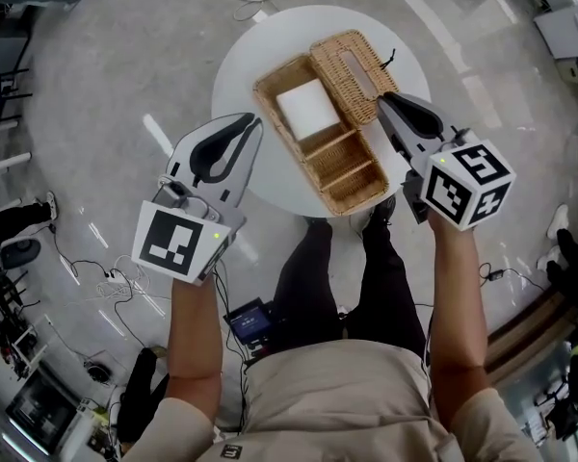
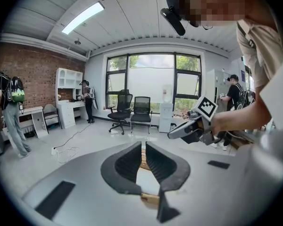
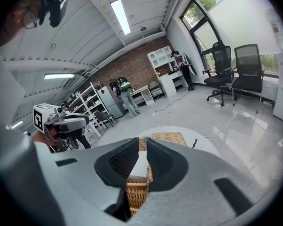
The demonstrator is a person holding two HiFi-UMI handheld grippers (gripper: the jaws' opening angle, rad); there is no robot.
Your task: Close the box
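Note:
An open wicker box (image 1: 342, 159) with several compartments lies on a round white table (image 1: 239, 75). A white block (image 1: 306, 109) fills its far compartment. Its wicker lid (image 1: 354, 75) lies flat beside it at the upper right. My left gripper (image 1: 251, 123) hovers at the table's left edge, its tips together and empty; between its jaws (image 2: 144, 147) a strip of wicker shows. My right gripper (image 1: 385, 99) hangs over the lid's near right corner, jaws a narrow gap apart with nothing between them. In the right gripper view (image 3: 142, 144) the box (image 3: 137, 192) and lid (image 3: 167, 138) lie below.
A small black item (image 1: 389, 58) lies on the table by the lid. Cables (image 1: 106, 282) trail on the floor to the left. Office chairs (image 2: 132, 112) stand by the windows, and people (image 2: 9, 117) stand further off.

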